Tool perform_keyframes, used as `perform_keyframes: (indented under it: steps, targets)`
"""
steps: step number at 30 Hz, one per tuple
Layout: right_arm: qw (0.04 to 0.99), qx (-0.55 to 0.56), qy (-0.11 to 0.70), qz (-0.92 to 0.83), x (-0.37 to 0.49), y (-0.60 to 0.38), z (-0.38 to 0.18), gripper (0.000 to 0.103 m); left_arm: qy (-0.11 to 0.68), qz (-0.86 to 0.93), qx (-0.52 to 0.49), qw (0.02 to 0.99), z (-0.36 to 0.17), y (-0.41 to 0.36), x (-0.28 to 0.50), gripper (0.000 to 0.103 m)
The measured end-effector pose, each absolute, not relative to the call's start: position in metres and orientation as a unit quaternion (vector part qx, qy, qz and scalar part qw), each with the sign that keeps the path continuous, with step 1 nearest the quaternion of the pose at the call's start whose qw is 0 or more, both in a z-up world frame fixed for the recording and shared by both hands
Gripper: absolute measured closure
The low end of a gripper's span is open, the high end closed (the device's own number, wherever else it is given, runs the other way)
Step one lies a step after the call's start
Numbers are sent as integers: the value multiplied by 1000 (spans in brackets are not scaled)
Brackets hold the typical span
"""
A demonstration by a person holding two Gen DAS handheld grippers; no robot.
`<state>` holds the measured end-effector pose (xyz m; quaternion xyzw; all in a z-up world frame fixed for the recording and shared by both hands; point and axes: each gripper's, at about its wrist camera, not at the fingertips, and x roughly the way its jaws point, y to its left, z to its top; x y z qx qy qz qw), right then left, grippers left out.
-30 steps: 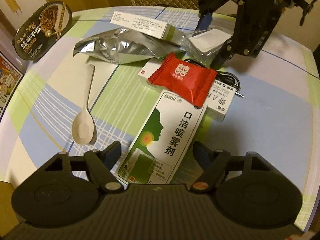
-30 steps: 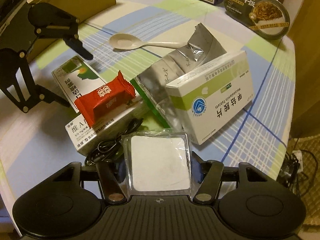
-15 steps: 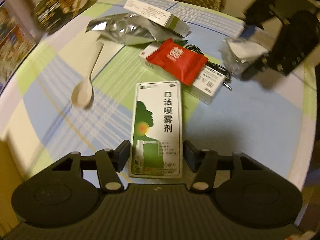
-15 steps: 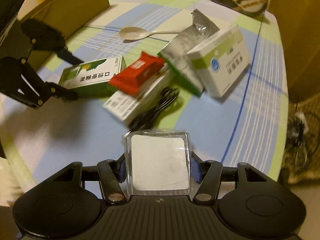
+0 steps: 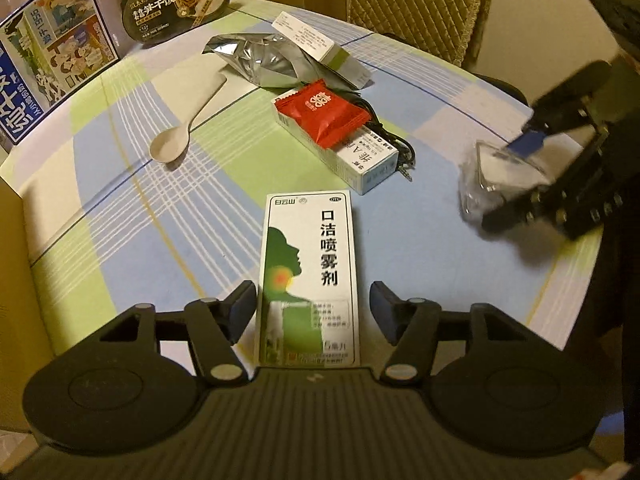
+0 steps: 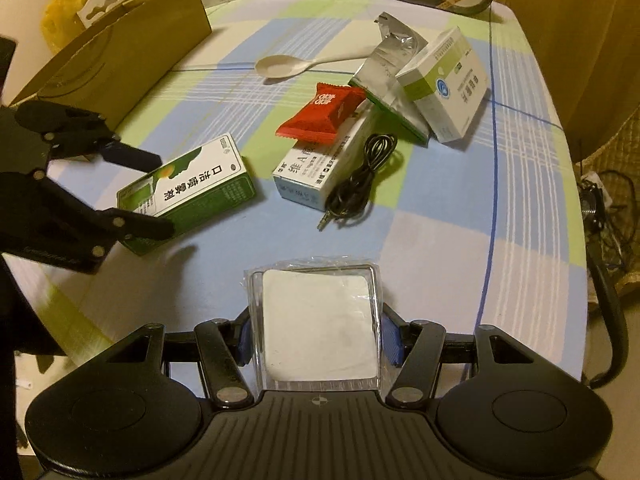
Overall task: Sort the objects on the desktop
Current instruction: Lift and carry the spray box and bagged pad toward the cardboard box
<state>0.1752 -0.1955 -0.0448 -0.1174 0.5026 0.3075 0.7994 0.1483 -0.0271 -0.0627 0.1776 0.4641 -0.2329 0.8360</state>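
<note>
My left gripper [image 5: 312, 300] is around a green-and-white spray box [image 5: 310, 264]; its left finger touches the box and a small gap shows at the right finger. The box [image 6: 188, 188] sits near the table's front edge. My right gripper [image 6: 316, 334] is shut on a clear packet with a white pad [image 6: 318, 322] and holds it above the table; it also shows in the left wrist view [image 5: 500, 176]. A red snack packet [image 5: 324, 114] lies on a white-and-blue box [image 5: 360, 156].
A coiled black cable [image 6: 360, 176], a silver foil bag [image 5: 260, 60], a green-and-white tablet box [image 6: 444, 88] and a beige spoon [image 5: 180, 132] lie mid-table. A noodle bowl [image 5: 176, 0] and a milk carton [image 5: 48, 60] stand at the back. A cardboard box [image 6: 120, 60] is at the left.
My left gripper has slid the spray box toward the front edge, away from the pile. My right gripper has pulled the clear packet back and away from the pile.
</note>
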Motion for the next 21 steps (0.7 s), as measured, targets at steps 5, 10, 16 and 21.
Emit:
perform_keyframes:
  steps: [5,10,16,21]
  targets:
    - [813,-123,487,294,169,-194,-50,46,467,-232,170,836,-72,-30,158,45]
    - [824,-106,476,287,168,-198,-53,44,468,-228,157,839,-76,-28,158,52]
    - [831,-90,476,274,168,-195,-55,36,466,-215,144,846,-76,-26,150,52]
    - [840,-83,472,255,166,-193,-54,44,466,-204,125,852,-75,-23,143,53]
